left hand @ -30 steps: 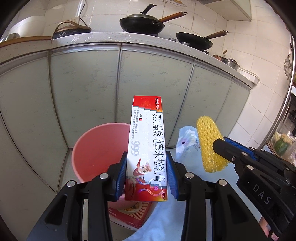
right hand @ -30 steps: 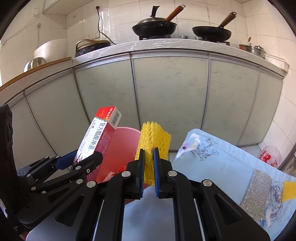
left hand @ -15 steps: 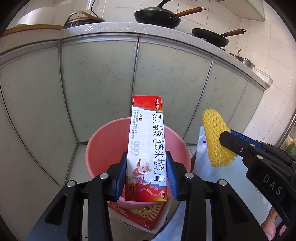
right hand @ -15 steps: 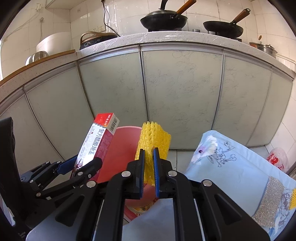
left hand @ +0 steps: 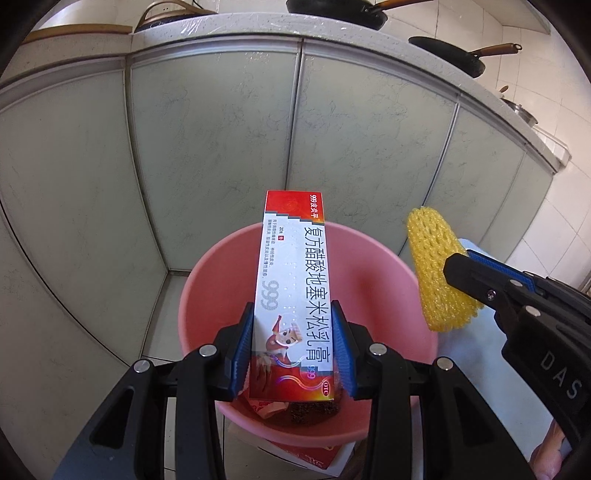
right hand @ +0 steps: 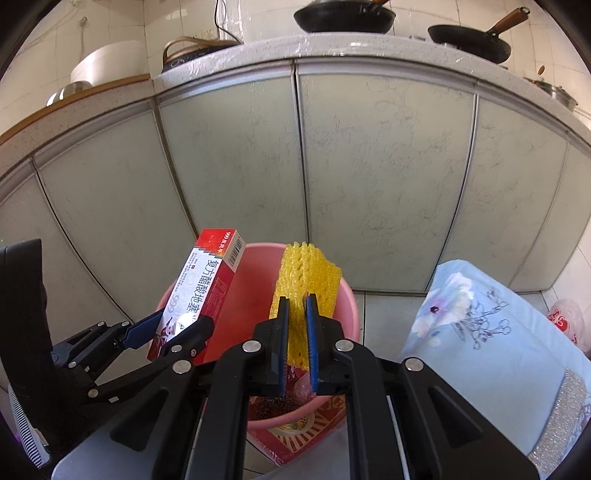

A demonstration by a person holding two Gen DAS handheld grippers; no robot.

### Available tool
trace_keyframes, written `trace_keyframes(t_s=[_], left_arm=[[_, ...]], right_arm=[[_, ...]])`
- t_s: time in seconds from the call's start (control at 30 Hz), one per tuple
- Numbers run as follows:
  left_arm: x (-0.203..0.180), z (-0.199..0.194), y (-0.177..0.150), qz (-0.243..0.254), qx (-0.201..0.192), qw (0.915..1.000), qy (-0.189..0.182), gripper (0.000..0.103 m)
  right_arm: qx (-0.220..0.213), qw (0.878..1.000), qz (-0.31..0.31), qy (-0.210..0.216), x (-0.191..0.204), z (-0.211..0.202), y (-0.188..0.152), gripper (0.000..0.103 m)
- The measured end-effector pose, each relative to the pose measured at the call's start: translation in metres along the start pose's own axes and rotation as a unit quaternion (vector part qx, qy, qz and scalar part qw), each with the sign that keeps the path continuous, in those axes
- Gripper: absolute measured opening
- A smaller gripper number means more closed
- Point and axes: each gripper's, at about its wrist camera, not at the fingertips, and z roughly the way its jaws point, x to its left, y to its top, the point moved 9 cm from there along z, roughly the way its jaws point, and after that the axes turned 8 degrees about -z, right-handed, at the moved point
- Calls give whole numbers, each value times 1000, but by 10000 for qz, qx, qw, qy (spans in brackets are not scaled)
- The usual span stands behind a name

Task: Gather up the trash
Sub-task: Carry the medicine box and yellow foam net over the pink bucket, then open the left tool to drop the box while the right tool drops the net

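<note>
Bucket [left hand: 207, 295] sits lower centre of the frame, on the floor before the cabinet doors [left hand: 214, 147]. Box [left hand: 295, 288] stands over it, foam net [left hand: 436, 273] to its right. Cloth [right hand: 491, 354] lies right of the bucket. Pans [right hand: 343, 16] sit on the counter [right hand: 369, 50], upper frame.

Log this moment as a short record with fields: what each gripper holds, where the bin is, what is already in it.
left gripper: shut on the red and white ointment box, held upright over the bin
right gripper: shut on the yellow foam net, squeezed thin between the pads
bin: pink bucket on the floor before the grey cabinet doors, just beneath both items
bin contents: some scraps at the bottom, kind unclear
beside the bin: light blue floral cloth
</note>
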Motion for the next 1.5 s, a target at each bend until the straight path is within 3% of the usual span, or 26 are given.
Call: trace_keyframes(t_s=[0.7,1.0,1.5], left_arm=[[1,65,-15,20,568,9981,253,39],[-3,67,-16,73,592,9978,280,40],[0,64,-13,-50,578,9976,365,50]], right_arm=[[601,9982,-5,74,-3,63,-21,9],[730,9973,53,108,-4,73,-28,9],[933,9955,57,171,-3,79,-32,11]])
